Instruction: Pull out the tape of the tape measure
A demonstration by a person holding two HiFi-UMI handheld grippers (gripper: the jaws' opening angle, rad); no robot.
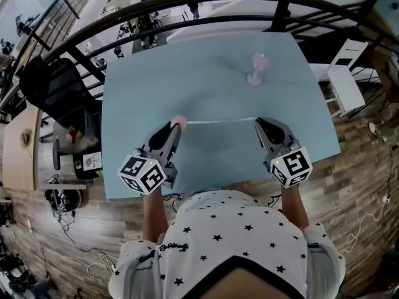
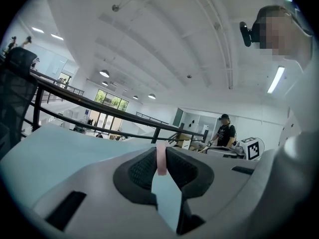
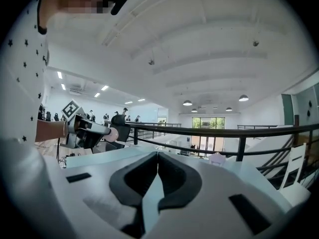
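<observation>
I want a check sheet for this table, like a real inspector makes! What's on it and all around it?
Surface: blue table, plain flat top.
Job's things: pink tape measure; its tape is drawn out straight between the two grippers.
Clutter: one small pink thing toward the table's far edge; cannot tell what it is.
Grippers: left gripper shut on the tape measure; right gripper shut on the tape's end.
Cables: loose cables on the floor at the left.
Surroundings: black chair, dark railing, wooden floor.
</observation>
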